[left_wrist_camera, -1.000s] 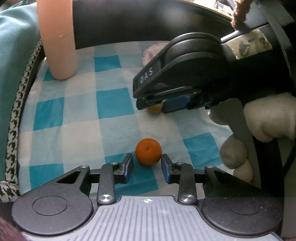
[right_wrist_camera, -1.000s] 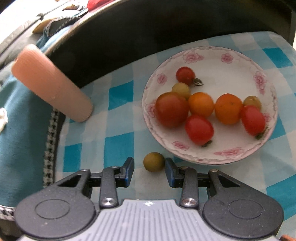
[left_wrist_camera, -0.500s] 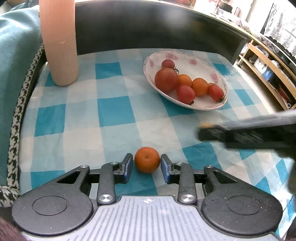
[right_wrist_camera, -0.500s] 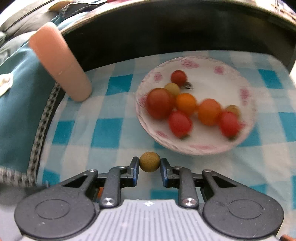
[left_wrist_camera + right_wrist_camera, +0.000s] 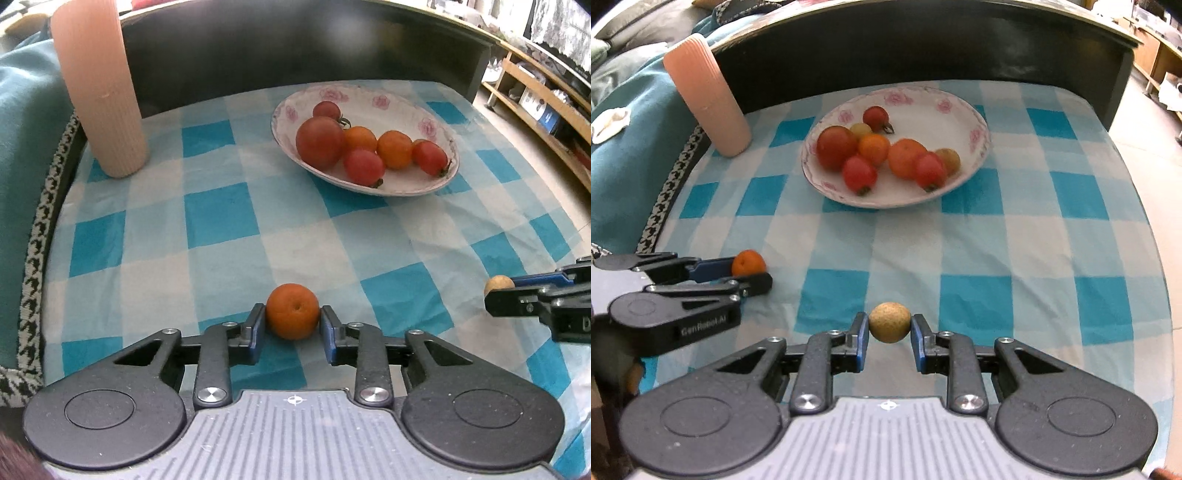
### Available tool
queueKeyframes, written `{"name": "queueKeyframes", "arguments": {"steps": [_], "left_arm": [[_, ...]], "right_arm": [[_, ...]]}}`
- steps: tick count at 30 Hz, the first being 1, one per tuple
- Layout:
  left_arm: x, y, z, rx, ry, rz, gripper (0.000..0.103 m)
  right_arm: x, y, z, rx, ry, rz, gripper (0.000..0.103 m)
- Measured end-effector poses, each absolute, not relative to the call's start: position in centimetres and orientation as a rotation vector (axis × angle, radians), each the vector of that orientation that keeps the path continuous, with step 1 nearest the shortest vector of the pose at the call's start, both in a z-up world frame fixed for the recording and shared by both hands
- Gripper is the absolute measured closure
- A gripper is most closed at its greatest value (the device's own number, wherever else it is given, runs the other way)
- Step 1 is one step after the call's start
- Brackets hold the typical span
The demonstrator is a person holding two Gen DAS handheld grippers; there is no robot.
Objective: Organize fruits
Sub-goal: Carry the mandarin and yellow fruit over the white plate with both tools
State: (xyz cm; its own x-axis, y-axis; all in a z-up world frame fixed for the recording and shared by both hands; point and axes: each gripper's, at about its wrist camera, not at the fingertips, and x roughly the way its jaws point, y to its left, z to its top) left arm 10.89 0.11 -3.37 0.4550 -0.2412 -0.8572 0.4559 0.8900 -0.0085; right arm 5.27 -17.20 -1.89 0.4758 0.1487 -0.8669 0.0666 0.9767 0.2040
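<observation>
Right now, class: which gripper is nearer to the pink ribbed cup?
Left. The left gripper, closed on the orange fruit, sits on the pink ribbed cup's side; the right gripper holds the tan fruit mid-cloth, farther away.

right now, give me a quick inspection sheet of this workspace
surface: blue and white checked cloth on the table.
job's things: floral plate holding red, orange and yellowish fruits; orange fruit; tan fruit.
clutter: ribbed pink cylinder, upright beside the plate.
grippers: left claw shut on the orange fruit; right claw shut on the tan fruit.
cables: nothing seen.
surroundings: teal fabric on one side, wooden shelving beyond the table.
</observation>
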Motion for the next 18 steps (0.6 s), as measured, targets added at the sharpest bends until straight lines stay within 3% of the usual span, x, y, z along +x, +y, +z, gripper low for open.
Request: {"name": "queueKeyframes", "arguments": {"steps": [18], "left_arm": [[7.4, -3.1, 2.2, 0.286, 0.948, -0.354, 0.065]], "right_arm": [[5.2, -18.5, 2.2, 0.241, 0.918, 0.153, 0.063]]}}
